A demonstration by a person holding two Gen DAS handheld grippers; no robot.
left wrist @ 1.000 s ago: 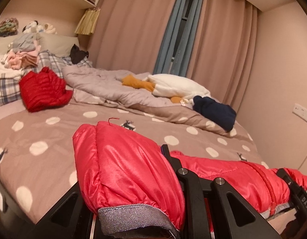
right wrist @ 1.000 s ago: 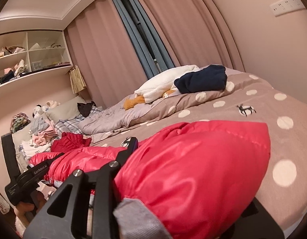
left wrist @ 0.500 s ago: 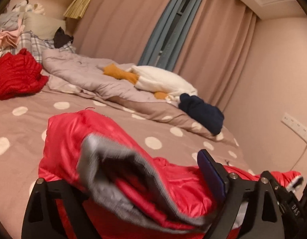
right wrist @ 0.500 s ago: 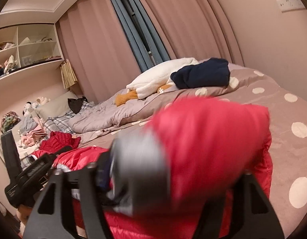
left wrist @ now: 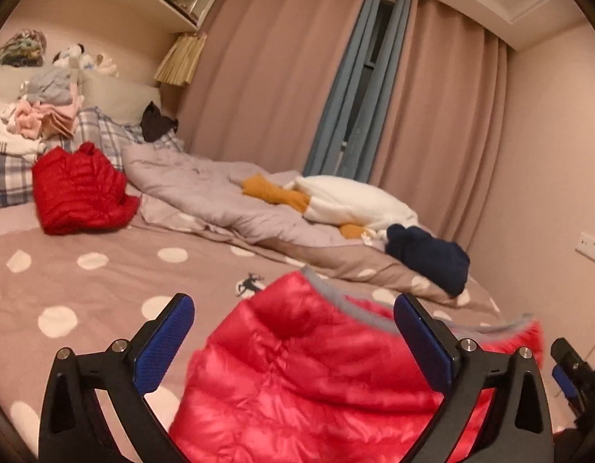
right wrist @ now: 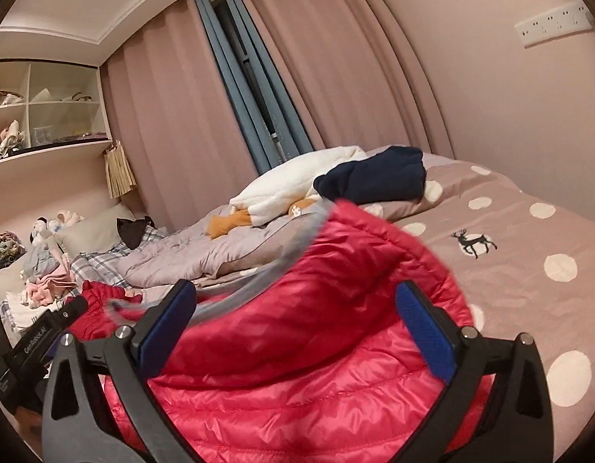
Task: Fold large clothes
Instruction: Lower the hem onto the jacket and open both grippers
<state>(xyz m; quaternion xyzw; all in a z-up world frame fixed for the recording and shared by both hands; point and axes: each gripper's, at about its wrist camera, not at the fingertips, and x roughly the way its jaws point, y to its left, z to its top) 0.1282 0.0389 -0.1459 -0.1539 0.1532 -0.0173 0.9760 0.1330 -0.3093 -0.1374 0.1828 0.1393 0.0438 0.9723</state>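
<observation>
A bed (left wrist: 104, 281) in a polka-dot cover fills the frame. A red puffer jacket (left wrist: 305, 378) lies at lower centre. A folded red jacket (left wrist: 81, 189) sits at left, and a navy garment (left wrist: 428, 258) at right.

Left gripper (left wrist: 293, 341): matte black frame with triangular cut-outs, two silver round-head screws on each finger arm, textured blue pads (left wrist: 164, 345) on the inner finger faces. Right gripper (right wrist: 297, 326): same black frame, silver screws and blue pads (right wrist: 428, 333). Seen at the left of the right wrist view, the left unit's black body carries small white lettering.
</observation>
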